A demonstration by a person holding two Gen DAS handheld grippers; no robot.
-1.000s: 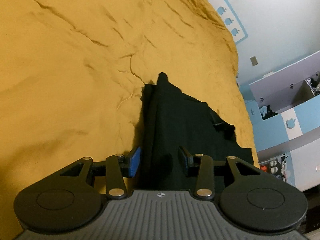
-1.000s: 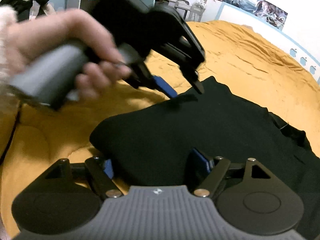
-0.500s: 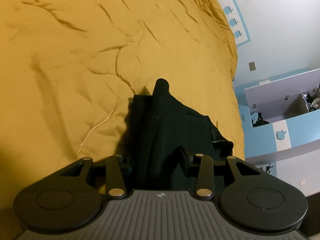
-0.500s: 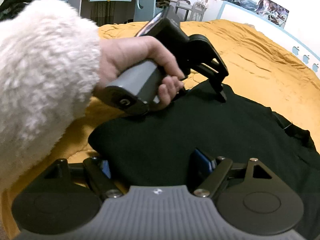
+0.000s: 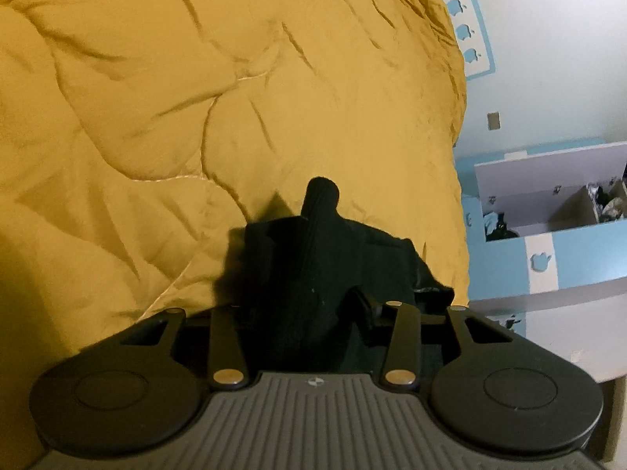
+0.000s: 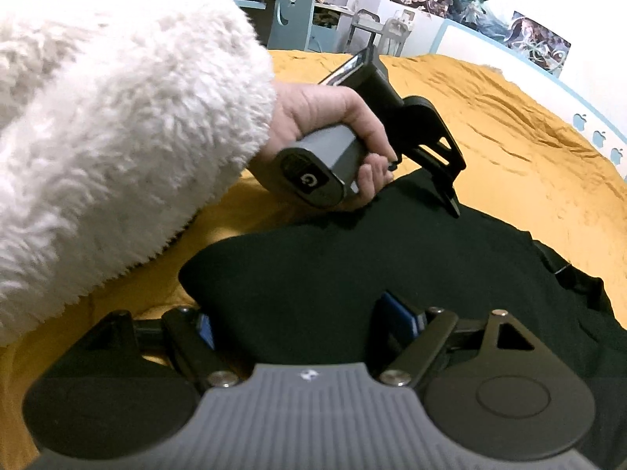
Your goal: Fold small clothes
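Note:
A black garment point(image 6: 392, 258) lies flat on the mustard bedspread point(image 6: 509, 137). In the left wrist view the garment point(image 5: 325, 262) bunches up between the fingers, with a sleeve end sticking up. My left gripper point(image 5: 290, 305) is open, its fingers pressed down into the cloth at the garment's far edge; it also shows in the right wrist view point(image 6: 450, 199), held by a hand in a fluffy white sleeve. My right gripper point(image 6: 301, 325) is open, its blue-padded fingers straddling the near edge of the garment.
The bedspread's point(image 5: 196, 98) right edge drops off beside a blue and white cabinet point(image 5: 548, 243) with an open drawer. A desk and blue chair point(image 6: 294, 19) stand beyond the bed's far side. The white sleeve point(image 6: 117, 125) fills the left of the right wrist view.
My left gripper came down onto the garment's far edge and pushed forward; cloth now covers its left finger. The hand and sleeve swung into the right wrist view. My right gripper stayed put.

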